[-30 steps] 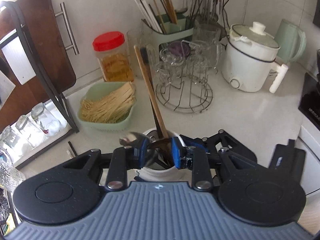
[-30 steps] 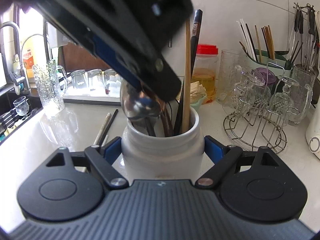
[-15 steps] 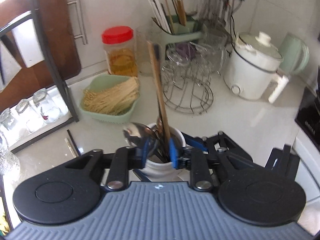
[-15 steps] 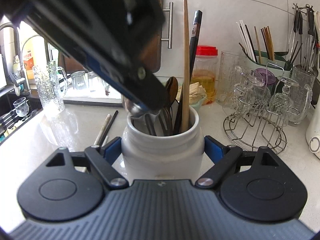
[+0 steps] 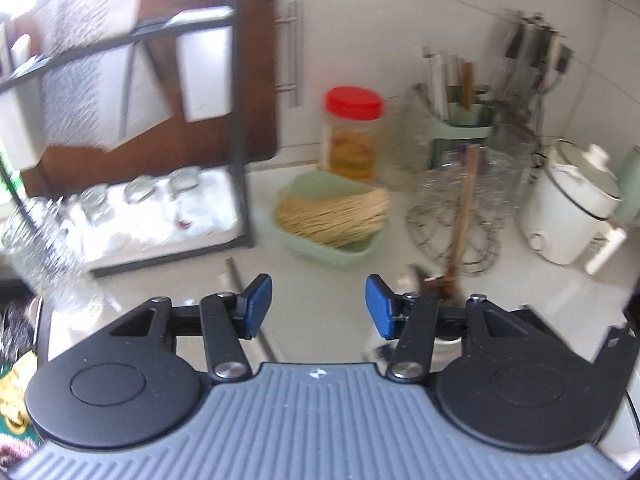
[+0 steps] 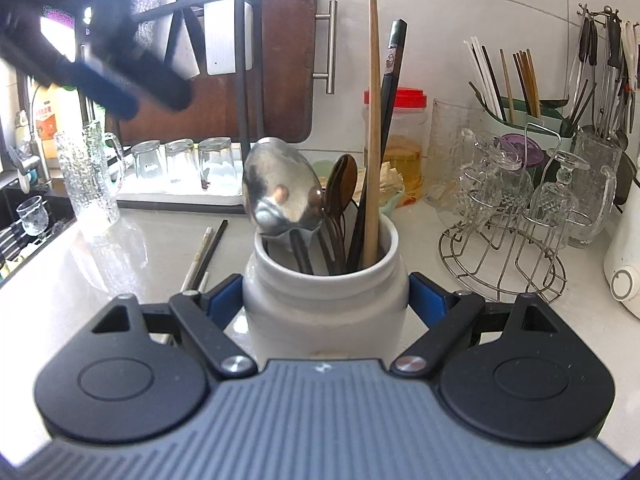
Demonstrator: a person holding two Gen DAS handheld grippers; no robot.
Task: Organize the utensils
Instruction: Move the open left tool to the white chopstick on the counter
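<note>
Spoon: shiny steel, upright in white jar.

White counter under crock, chopsticks

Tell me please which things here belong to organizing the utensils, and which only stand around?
Belong to the job:
- white ceramic utensil jar, clamped by the right gripper
- large shiny metal spoon standing in it
- loose chopsticks on the counter
- left gripper, open and empty

Standing around:
- red-lidded plastic jar
- wire glass rack
- upturned drinking glasses
</note>
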